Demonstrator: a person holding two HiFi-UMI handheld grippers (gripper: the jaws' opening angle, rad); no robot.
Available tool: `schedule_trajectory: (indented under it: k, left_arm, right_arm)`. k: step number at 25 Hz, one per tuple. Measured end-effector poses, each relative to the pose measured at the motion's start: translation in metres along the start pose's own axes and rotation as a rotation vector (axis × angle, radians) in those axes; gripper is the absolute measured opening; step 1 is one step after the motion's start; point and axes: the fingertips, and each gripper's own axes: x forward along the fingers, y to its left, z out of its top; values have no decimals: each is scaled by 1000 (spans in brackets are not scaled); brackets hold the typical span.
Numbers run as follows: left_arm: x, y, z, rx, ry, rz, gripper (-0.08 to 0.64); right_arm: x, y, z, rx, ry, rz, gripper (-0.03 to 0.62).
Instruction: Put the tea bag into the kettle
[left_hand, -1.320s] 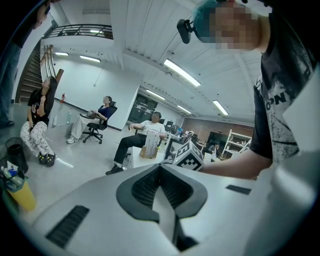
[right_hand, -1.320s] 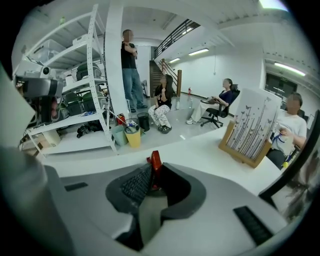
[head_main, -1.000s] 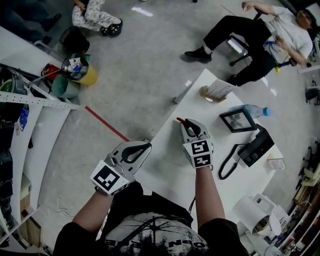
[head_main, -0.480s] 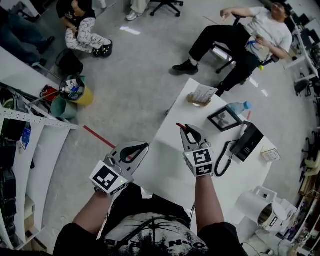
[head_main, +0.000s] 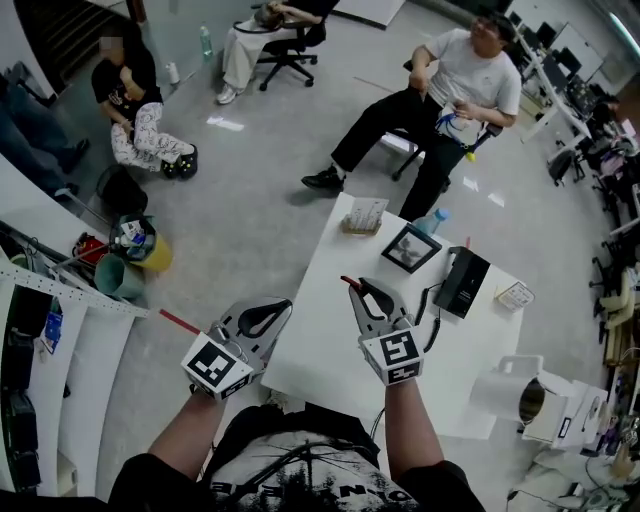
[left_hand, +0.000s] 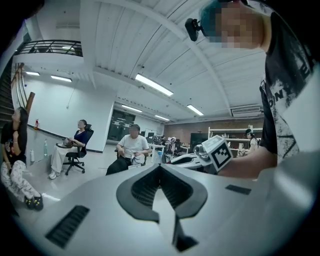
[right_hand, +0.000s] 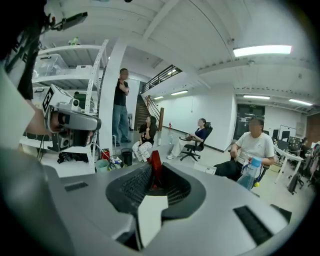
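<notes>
We list: left claw (left_hand: 160, 169), jaws together, nothing between them; right claw (head_main: 352, 290), clamped on red tea bag (right_hand: 156, 168), over white table (head_main: 320, 345).

The red tab (right_hand: 156, 169) nipped at the right gripper's (head_main: 353, 288) tips is too small to identify. The print on the card (head_main: 515, 295) is too small to read. The left edge cuts off the shelf (head_main: 100, 345). What the white object (head_main: 500, 390) with a dark opening is cannot be told.
</notes>
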Motion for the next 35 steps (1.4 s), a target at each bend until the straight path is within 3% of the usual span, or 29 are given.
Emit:
schedule_trajectory:
  k: [16, 25, 35]
  left_arm:
    - [-5, -45, 35, 110, -78, -174, 8]
    - [0, -71, 33, 130, -76, -265, 8]
    - [29, -120, 24, 153, -56, -432, 8]
  right_arm:
    - [-87, 25, 63, 1, -186, -146, 67]
    - [-118, 26, 53, 17, -187, -233, 67]
    - [-169, 8, 22, 51, -159, -377, 67]
